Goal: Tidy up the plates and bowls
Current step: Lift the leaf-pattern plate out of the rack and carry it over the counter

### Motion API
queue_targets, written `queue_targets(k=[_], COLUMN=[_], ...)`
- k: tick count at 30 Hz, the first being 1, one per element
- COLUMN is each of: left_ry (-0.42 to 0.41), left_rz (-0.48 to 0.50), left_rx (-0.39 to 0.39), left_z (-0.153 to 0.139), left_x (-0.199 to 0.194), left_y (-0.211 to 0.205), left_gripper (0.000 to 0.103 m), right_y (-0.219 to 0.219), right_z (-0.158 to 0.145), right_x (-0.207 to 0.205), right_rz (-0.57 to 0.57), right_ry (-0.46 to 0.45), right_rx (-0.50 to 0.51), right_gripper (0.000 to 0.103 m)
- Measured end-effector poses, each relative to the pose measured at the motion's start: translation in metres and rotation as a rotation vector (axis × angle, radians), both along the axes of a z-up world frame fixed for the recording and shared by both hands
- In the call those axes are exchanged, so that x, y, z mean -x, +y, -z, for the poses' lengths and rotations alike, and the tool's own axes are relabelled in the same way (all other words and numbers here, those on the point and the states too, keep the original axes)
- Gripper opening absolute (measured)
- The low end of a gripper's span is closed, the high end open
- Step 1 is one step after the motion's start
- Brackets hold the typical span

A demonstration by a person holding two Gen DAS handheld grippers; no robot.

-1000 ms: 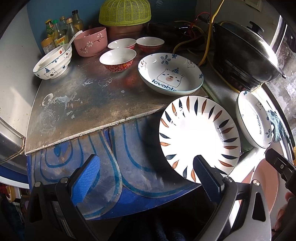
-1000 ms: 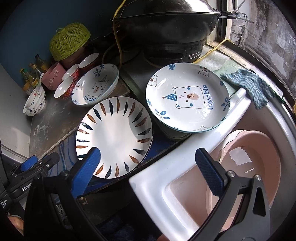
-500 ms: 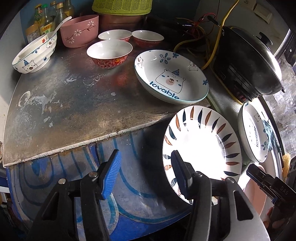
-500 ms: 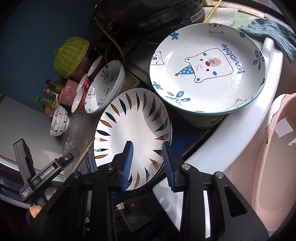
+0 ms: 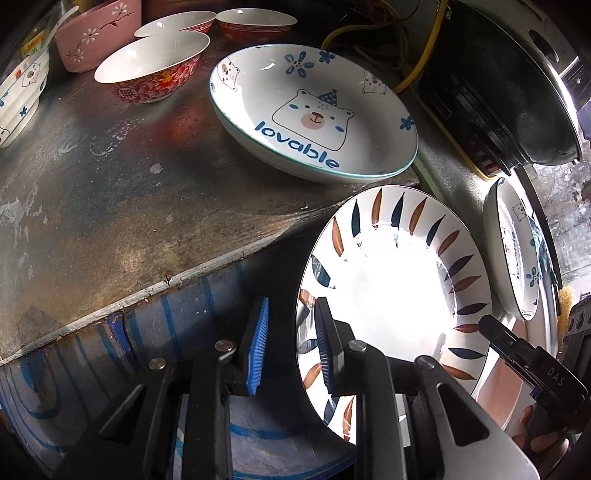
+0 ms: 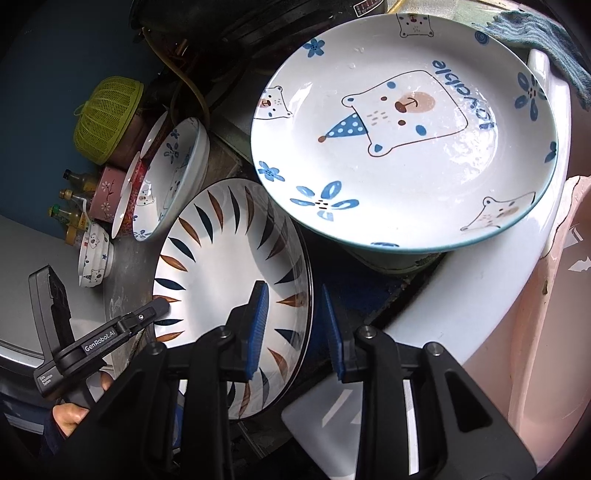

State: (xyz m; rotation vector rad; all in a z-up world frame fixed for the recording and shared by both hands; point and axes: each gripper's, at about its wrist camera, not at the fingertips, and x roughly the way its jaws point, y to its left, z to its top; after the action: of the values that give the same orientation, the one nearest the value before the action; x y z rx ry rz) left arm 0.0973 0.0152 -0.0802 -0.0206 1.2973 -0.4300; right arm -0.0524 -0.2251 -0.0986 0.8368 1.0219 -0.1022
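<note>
A white plate with blue and brown leaf marks (image 5: 395, 291) (image 6: 229, 266) lies at the counter's near edge. My left gripper (image 5: 291, 347) straddles its left rim, jaws partly closed with a gap still showing. My right gripper (image 6: 295, 328) straddles its right rim, jaws also narrowed with a gap. A bear plate marked "lovable" (image 5: 314, 114) (image 6: 173, 181) sits on the metal counter (image 5: 110, 192). A second bear plate (image 6: 402, 136) (image 5: 517, 251) rests by the sink.
Red patterned bowls (image 5: 155, 70), a pink bowl (image 5: 99, 33) and a bear bowl (image 5: 22, 92) stand at the back. A black wok with lid (image 5: 517, 85) sits far right. A pink basin (image 6: 554, 295) lies in the sink; a green basket (image 6: 107, 118) stands behind.
Both grippers moved in onto the leaf plate's opposite rims and their jaws narrowed from wide open. The plate has not visibly moved.
</note>
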Motion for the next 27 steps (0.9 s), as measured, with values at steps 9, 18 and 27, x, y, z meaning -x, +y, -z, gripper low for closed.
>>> queue_targets(k=[9,18,27], left_ry=[0.058,-0.004,-0.028], left_rz=[0.033,0.070,0.025], left_rx=[0.076,0.035,0.053], left_z=[0.009,-0.003,-0.009], left_x=[-0.013,0.000,0.008], left_y=[-0.008,-0.008,0.016], left_gripper=[0.012,0.011,0.011], right_y=[0.001,0.002,0.015], right_z=[0.010,0.001,-0.011], right_x=[-0.007,-0.008,-0.011], right_rz=[-0.005,-0.013,-0.084], right_ry=[0.039,0.029,0.000], right_rx=[-0.012,0.066,0.114], right_gripper=[0.013,0.011,0.011])
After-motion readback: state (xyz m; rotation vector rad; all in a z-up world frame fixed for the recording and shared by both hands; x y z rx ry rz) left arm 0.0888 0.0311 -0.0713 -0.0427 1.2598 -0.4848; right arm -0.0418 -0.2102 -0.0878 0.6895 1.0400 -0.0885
